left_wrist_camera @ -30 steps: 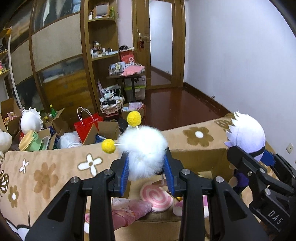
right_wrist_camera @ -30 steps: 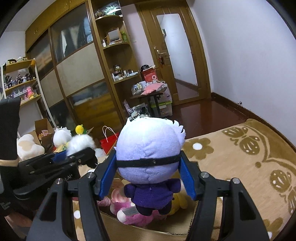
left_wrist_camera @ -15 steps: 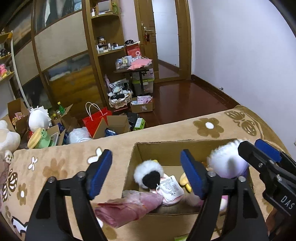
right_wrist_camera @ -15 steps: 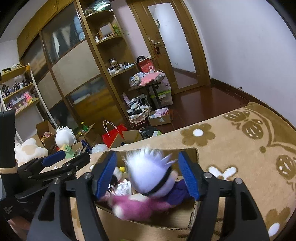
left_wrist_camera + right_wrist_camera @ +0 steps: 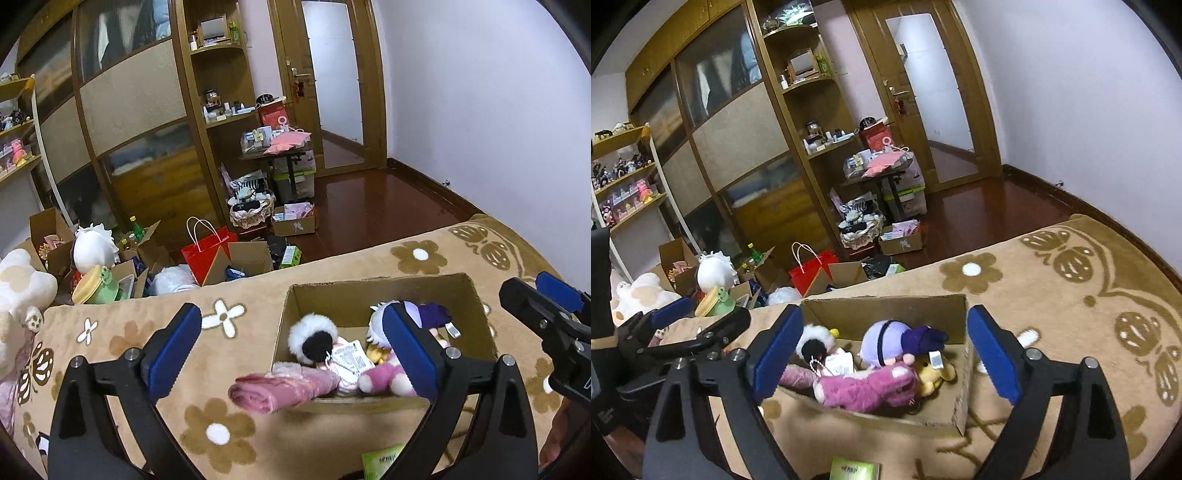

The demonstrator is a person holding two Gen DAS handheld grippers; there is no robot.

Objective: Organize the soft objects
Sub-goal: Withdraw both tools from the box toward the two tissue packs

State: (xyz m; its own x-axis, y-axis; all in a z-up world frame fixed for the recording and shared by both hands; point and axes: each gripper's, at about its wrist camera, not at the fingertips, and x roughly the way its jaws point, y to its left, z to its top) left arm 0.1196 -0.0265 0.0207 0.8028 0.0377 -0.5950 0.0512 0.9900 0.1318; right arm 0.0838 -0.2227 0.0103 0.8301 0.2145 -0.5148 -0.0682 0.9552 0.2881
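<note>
Both grippers are found spread apart and empty: the left gripper (image 5: pixel 291 347) has released the white pompom toy (image 5: pixel 312 338), and the right gripper (image 5: pixel 886 350) the purple-haired doll (image 5: pixel 882 343), both now lying inside the cardboard box (image 5: pixel 886 314). A pink cloth roll (image 5: pixel 280 387) overhangs the near rim. A green packet (image 5: pixel 855 470) remains outside.

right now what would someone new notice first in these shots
The open cardboard box on the flowered tan blanket, packed with plush toys: a purple-haired doll lying above a pink plush. Both grippers hang over it, jaws wide and empty. Behind, cluttered floor with a red bag.
</note>
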